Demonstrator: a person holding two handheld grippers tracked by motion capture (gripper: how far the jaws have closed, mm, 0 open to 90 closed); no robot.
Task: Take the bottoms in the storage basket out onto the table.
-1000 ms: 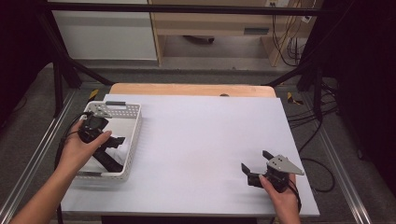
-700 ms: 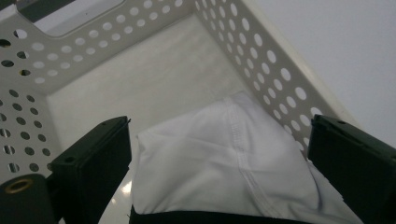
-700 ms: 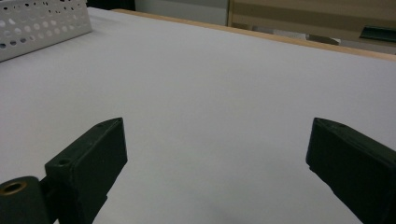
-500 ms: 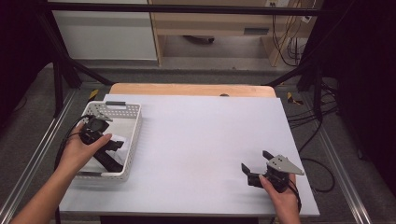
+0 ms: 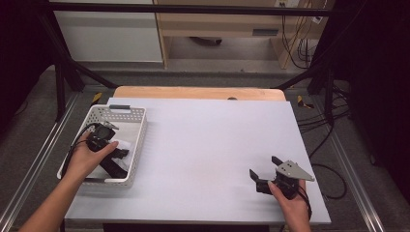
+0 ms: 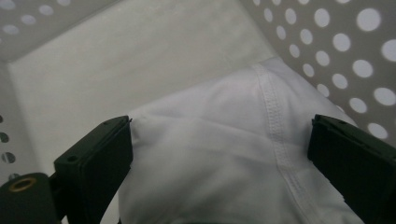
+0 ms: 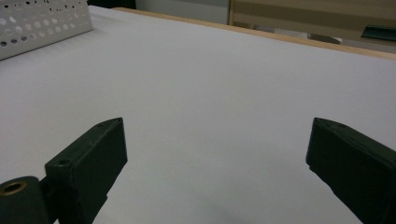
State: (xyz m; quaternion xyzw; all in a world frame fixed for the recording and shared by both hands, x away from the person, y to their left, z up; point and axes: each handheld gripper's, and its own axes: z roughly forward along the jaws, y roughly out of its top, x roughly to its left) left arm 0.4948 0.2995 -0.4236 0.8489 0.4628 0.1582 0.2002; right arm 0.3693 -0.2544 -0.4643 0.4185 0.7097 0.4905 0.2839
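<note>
A white perforated basket (image 5: pixel 138 126) stands at the table's left side, and its dotted wall (image 6: pixel 355 46) rises close in the left gripper view. A white cloth (image 6: pixel 224 177) with a stitched seam lies in it, also glimpsed as the white cloth (image 5: pixel 126 145) from above. My left gripper (image 5: pixel 117 159) is down inside the basket, open, its jaws on either side of the cloth (image 6: pixel 219 140) without closing on it. Near the table's front right corner my right gripper (image 5: pixel 263 166) rests low and open, with bare table between its jaws (image 7: pixel 217 140).
The white table top (image 5: pixel 208 140) has a wooden strip (image 5: pixel 193 93) along its far edge. The basket's corner (image 7: pixel 42 23) shows far off in the right gripper view. Metal frame rails and cables run around the table on the floor.
My left gripper has sunk a little deeper into the basket, toward the cloth. The right gripper has stayed where it was.
</note>
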